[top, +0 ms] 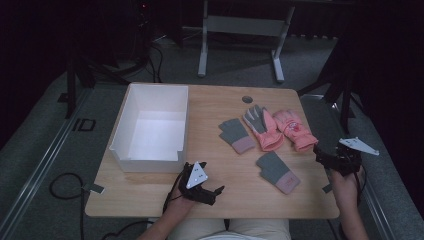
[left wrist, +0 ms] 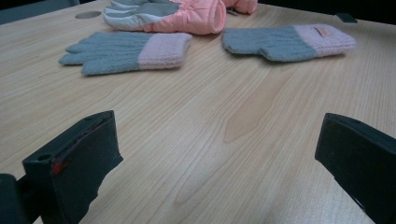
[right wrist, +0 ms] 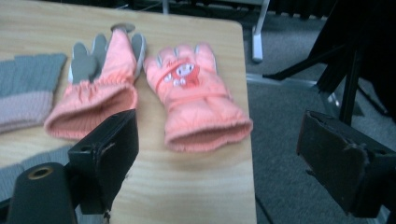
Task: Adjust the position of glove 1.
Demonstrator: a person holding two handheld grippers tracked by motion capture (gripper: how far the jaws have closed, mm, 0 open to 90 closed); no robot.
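So there are four gloves laid out on the right half of the wooden table (top: pixel 225 107). The pink glove with the cartoon patch (right wrist: pixel 196 100) lies back-side up nearest the right edge, cuff towards the person, puffy and gathered at the wrist. Touching it on the left is a second pink glove (right wrist: pixel 98 88), grey palm showing, fingers pointing away. Left of that is a grey knit glove (top: pixel 236 135) with a pale pink cuff, and another grey knit glove (top: pixel 277 171) sits closer to the person, on its own, apart from the rest. The right gripper (top: pixel 334 156) hovers at the table's right edge just beside the cartoon glove's cuff, jaws spread wide with nothing between them. The left gripper (top: pixel 206 192) is low over bare wood near the front edge, jaws wide apart too, pointed towards the knit gloves. A white box (top: pixel 150 125) stands on the left half of the table, nothing inside it. Nothing lies between either gripper and the gloves. A round grommet hole (top: pixel 247 99) sits near the far edge.
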